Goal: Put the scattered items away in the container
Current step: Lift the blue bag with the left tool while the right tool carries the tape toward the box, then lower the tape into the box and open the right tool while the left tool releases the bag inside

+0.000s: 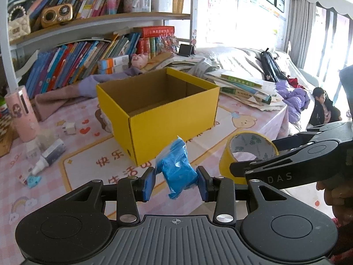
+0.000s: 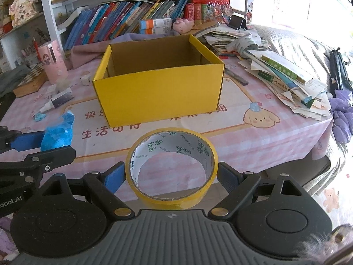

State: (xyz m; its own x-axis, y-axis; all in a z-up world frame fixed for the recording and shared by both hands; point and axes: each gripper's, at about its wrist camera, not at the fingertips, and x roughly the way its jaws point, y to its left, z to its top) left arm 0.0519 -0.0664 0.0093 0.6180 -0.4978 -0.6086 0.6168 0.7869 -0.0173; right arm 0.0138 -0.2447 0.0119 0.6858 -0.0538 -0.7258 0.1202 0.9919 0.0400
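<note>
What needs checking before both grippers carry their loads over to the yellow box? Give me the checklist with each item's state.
1. Left gripper shut on the blue bag: ok, both pads press its sides.
2. Right gripper holding the yellow tape roll: ok, a pad sits against each side of the ring.
3. Yellow box open at the top: ok, no lid or flap covers it.
4. Room inside the box: the visible part looks empty, but the floor is partly hidden, so cannot tell fully.
5. Path to the box free: ok, only bare tablecloth lies between.
6. Grippers clear of each other: not ok, they sit very close side by side.
</note>
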